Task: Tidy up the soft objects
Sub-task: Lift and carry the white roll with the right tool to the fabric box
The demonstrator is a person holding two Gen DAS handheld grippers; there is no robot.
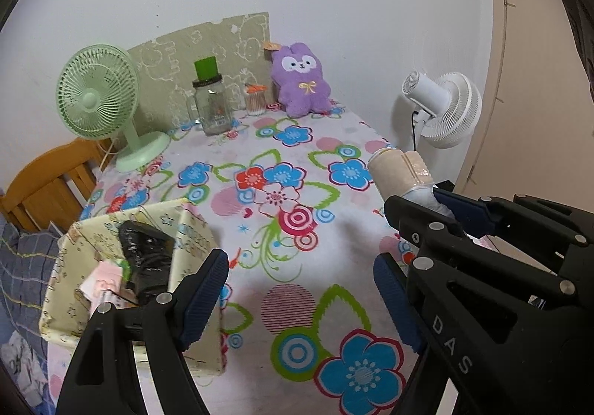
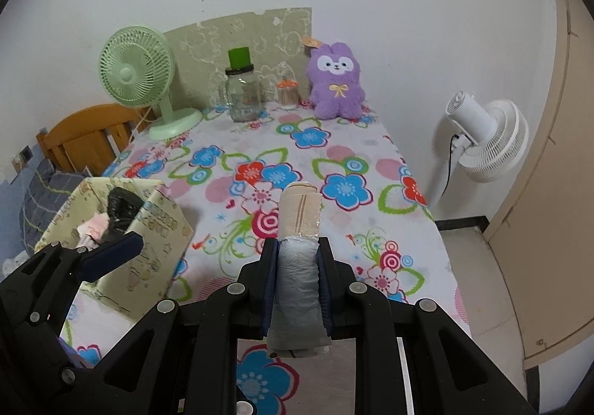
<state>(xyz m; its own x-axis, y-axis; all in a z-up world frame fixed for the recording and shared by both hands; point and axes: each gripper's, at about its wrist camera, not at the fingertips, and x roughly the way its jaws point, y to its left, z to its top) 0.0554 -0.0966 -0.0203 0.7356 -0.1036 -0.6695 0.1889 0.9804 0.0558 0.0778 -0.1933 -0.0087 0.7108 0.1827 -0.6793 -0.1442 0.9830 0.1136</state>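
Two grippers hover over the flowered surface (image 2: pixel 334 155), and only one carries anything. The right gripper (image 2: pixel 297 288) is pressed in on a rolled bundle (image 2: pixel 299 229), its pads squeezing the grey plastic-wrapped end while the beige end sticks out forward above the cloth. Held by one end like this, the roll stays compact and its free tip can be pointed where it is meant to go. The left gripper (image 1: pixel 300 300) is spread wide and holds nothing; it hangs just beside the fabric box (image 1: pixel 111 229) at the near left corner, probably to steady that box or wait its turn. The box already contains a black wrapped bundle (image 1: pixel 148 255) and something pink, so it looks like the collecting place for soft things. A purple plush toy (image 2: pixel 336 81) sits propped against the wall at the far edge, well apart from the box, likely not yet sorted.
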